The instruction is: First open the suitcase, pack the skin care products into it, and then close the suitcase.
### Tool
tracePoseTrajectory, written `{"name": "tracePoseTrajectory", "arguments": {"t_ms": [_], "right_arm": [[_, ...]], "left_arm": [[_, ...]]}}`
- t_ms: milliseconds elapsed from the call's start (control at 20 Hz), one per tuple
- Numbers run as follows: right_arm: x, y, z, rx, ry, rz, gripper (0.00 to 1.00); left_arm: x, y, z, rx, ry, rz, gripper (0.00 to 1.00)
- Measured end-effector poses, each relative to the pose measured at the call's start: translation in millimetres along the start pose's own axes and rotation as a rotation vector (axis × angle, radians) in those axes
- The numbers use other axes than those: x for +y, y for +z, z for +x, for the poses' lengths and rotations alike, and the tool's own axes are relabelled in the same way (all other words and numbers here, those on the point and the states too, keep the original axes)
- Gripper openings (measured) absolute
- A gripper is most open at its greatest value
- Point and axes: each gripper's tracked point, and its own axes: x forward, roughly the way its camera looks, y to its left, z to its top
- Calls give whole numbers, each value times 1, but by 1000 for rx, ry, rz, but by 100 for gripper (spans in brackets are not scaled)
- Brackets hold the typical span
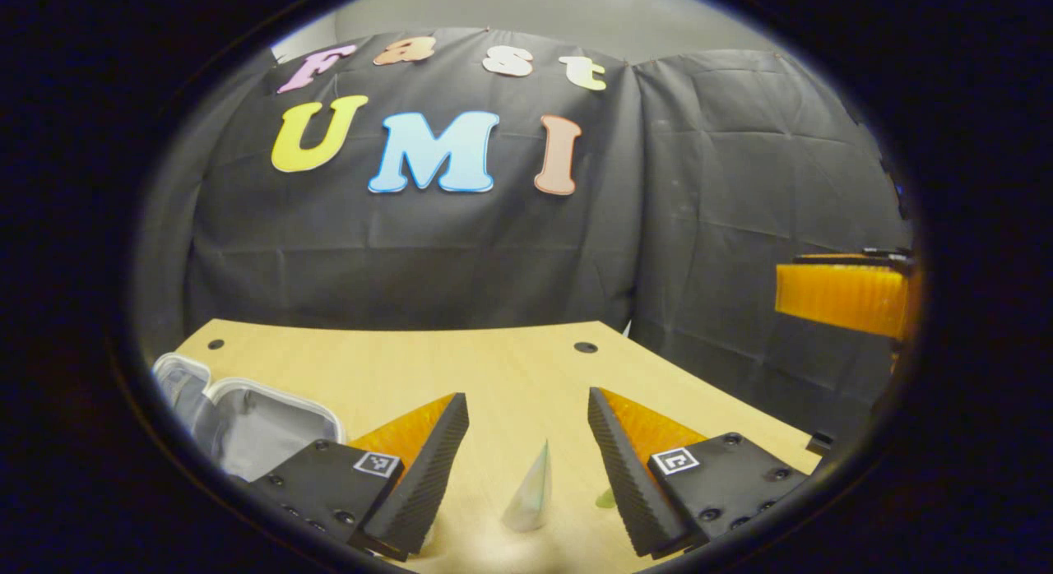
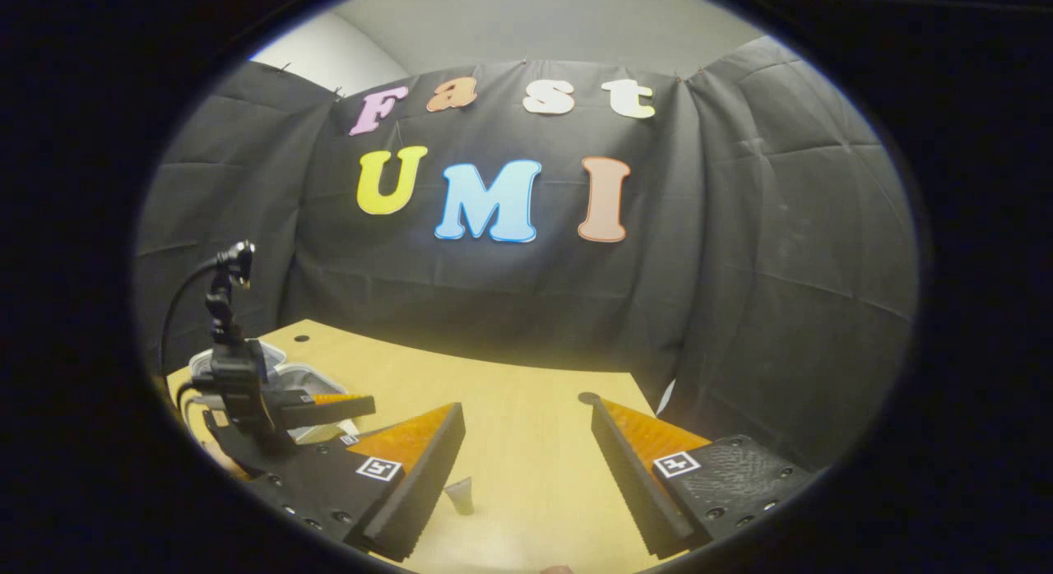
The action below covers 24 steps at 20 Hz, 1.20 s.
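Left gripper view is showing us our left gripper [image 1: 528, 430] hanging above the wooden bench [image 1: 494, 368] with its jaws standing wide apart and holding nothing. Between the fingers, on the near part of the bench, a pale tube [image 1: 531, 492] is standing upright with its tip pointing up; a small greenish thing [image 1: 606, 498] is peeking out just beside the right-hand finger, too hidden for us to name. At the bench's left edge we are seeing the suitcase [image 1: 247, 418] lying open, its grey lining facing up and its white rim showing. The middle and far part of the bench are lying bare up to the far edge, where two round holes [image 1: 586, 347] are sitting near the far corners. The far right corner is cut at a slant, and beyond it the black cloth wall [image 1: 740, 229] is hanging close. At the right edge of this view an orange finger of the other gripper [image 1: 839, 294] is reaching in, well above the bench.

Right gripper view is showing us our right gripper [image 2: 526, 442], also spread wide and gripping nothing. A small grey tube [image 2: 462, 496] is standing on the bench just beside its left-hand finger, not touching it as far as we can tell. Over the bench's left edge we are seeing the left gripper with a cable [image 2: 177, 298] arching from its top, the suitcase partly hidden behind it.
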Motion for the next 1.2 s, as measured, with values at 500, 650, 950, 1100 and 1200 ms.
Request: {"name": "tracePoseTrajectory", "arguments": {"t_ms": [500, 650, 950, 1100, 1200], "right_arm": [[0, -33, 5, 71, 31, 23, 95], [14, -43, 11, 91, 60, 22, 95], [64, -88, 41, 195, 164, 72, 95], [73, -132, 63, 292, 175, 70, 95], [76, -161, 76, 368, 175, 91, 92]], "left_arm": [[10, -115, 49, 206, 93, -6, 69], [12, -115, 50, 237, 77, -28, 48], [26, -54, -5, 284, 20, -240, 44], [46, -11, -48, 276, 24, -254, 43], [68, 6, -78, 274, 50, -250, 43]]}}
